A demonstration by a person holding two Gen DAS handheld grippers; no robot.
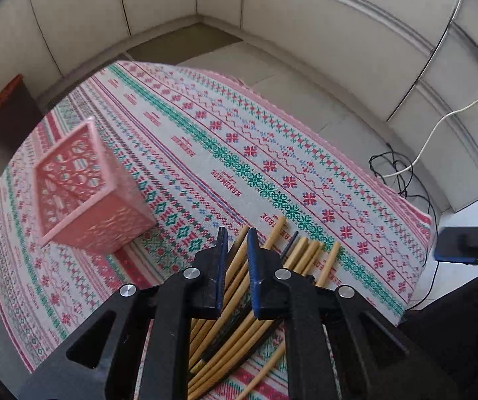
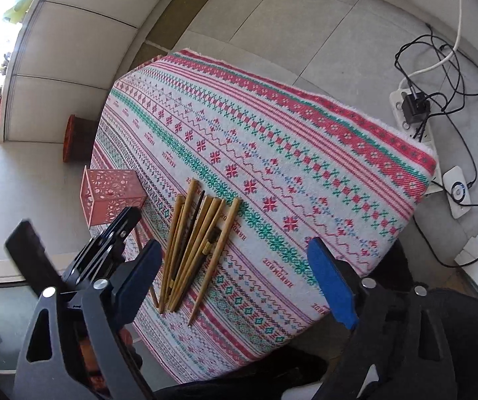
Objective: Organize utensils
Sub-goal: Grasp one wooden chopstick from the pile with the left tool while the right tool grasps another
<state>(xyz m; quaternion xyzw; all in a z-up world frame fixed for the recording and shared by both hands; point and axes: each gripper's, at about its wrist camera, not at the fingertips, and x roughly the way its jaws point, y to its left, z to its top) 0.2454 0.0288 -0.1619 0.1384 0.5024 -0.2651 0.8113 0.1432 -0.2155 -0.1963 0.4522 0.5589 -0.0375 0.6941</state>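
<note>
Left wrist view, from left to right: a pink square plastic basket with pierced sides [image 1: 85, 193] stood upright and empty near the left edge of the red, green and white woven tablecloth [image 1: 205, 126]. Just right of it, the left gripper [image 1: 237, 233] hung over a loose bundle of pale bamboo chopsticks with a few dark ones [image 1: 305, 250]. Its blue-padded fingers were drawn almost together, with one bamboo stick showing in the slit. Whether the pads actually pinched that stick could not be told.

Right wrist view, left to right: the basket [image 2: 112, 193] sat at the cloth's left border with bare floor beside it. The left gripper [image 2: 119, 230] came next, then the chopsticks [image 2: 199, 233] fanned out flat. The right gripper [image 2: 235, 243] hovered above them, fingers spread wide and holding nothing. A white power strip with tangled black cables [image 2: 412, 116] lay on the floor at far right.

Risks, as a judgement: a thin stick caught off-centre could swivel or slip out on the way to the basket. A knock could push the light basket off its edge, and loose sticks could roll over the near edge. The cloth's far and right parts lay open for moving.
</note>
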